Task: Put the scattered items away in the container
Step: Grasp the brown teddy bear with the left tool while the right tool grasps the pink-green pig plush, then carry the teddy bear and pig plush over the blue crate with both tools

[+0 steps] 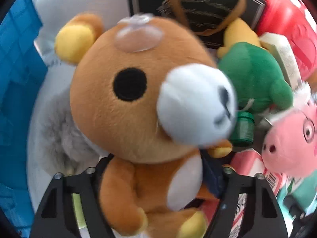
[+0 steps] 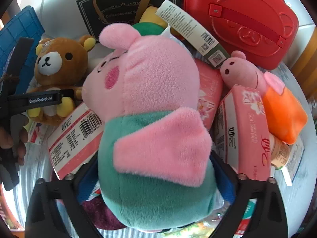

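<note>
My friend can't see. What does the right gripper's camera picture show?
A pink pig plush in a green top sits between the right gripper fingers. Around it lie a brown bear plush, pink tissue packs and a red case.

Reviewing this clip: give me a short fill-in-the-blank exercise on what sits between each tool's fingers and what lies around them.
1. The plush between the left tool fingers is a brown ____.
2. The pink pig plush between the right tool fingers wears a ____ outfit.
3. The smaller pig plush lying below the red case wears an ____ outfit.
4. The crate at the left edge is ____.

Missing words: bear; green; orange; blue
</note>
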